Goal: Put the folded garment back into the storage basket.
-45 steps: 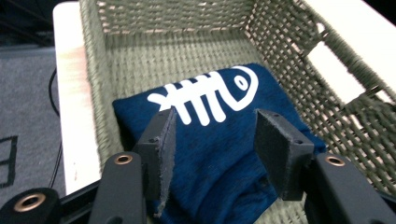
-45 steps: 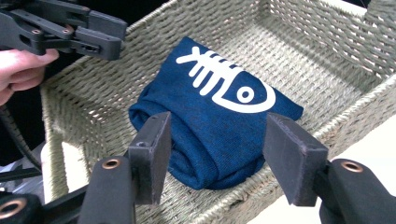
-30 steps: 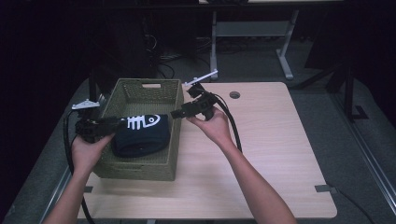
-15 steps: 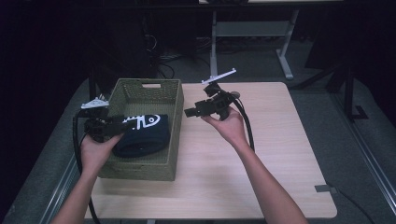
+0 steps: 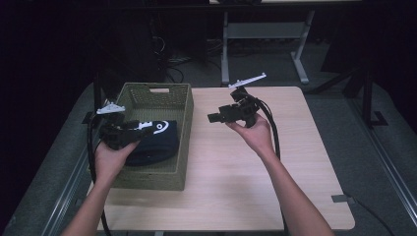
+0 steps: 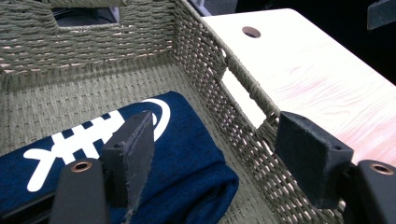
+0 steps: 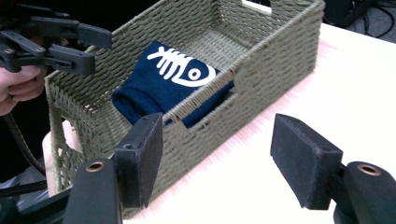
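Basket, woven, olive, at the wooden table's left | folded navy cloth with white fish-skeleton print lies inside | our left gripper hovers over it, released, empty | our right gripper above bare tabletop, jaws apart.

Left gripper: jaws apart, held low at the left. Right gripper: jaws apart, raised at centre, pointing left.
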`<action>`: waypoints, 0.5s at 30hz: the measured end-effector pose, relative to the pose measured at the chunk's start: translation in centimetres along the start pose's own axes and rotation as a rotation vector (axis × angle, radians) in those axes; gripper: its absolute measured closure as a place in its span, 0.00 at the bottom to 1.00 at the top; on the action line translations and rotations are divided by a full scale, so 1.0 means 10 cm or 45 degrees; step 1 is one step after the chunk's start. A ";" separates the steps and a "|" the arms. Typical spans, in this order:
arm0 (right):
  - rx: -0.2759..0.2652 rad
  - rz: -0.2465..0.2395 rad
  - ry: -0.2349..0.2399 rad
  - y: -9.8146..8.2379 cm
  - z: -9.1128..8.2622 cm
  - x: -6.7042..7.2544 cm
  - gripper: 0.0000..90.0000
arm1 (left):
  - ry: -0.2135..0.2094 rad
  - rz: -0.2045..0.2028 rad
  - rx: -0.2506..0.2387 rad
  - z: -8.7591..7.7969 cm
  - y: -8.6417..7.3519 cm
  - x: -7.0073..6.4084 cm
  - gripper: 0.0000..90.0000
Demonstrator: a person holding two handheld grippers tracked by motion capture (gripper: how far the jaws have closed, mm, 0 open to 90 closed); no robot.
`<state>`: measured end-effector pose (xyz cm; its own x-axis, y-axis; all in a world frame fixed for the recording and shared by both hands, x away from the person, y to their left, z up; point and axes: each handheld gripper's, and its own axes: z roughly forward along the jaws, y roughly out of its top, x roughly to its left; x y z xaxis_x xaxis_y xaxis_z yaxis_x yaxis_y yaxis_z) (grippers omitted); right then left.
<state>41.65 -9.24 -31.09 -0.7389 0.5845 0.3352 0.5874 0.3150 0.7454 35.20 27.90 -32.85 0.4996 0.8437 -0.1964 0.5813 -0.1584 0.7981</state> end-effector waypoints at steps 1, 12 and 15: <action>0.004 0.001 -0.002 -0.01 -0.02 -0.02 0.38 | -0.003 0.001 0.001 0.01 0.00 -0.01 0.30; -0.023 0.030 -0.026 -0.13 -0.26 -0.16 0.36 | -0.038 0.026 0.007 0.11 0.06 -0.21 0.28; -0.035 0.041 -0.030 -0.17 -0.33 -0.20 0.36 | -0.045 0.038 0.007 0.14 0.08 -0.27 0.27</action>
<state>41.01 -13.39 -31.17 -0.7115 0.6116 0.3459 0.6013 0.2753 0.7501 35.23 24.72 -32.48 0.5394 0.8197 -0.1928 0.5692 -0.1862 0.8008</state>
